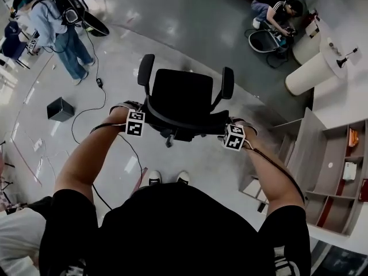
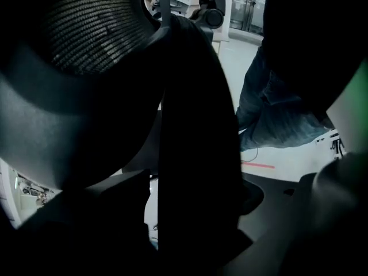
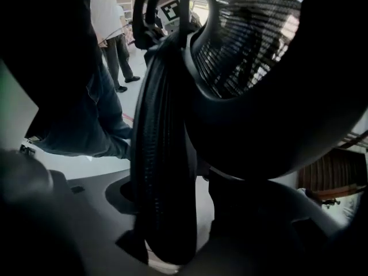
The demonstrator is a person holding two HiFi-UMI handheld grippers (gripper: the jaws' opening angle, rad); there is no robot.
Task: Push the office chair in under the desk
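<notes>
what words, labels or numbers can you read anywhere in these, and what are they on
No text can be read in any view.
Marker cubes: black-and-white square patterns only, no letters or digits.
Boxes on the shelf unit: any print is too small to read.

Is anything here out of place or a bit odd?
The office chair stands in the middle of the floor, not tucked under any desk. A loose black cable snakes across the floor left of it and might snag its wheels. Nothing looks spilled or broken.
</notes>
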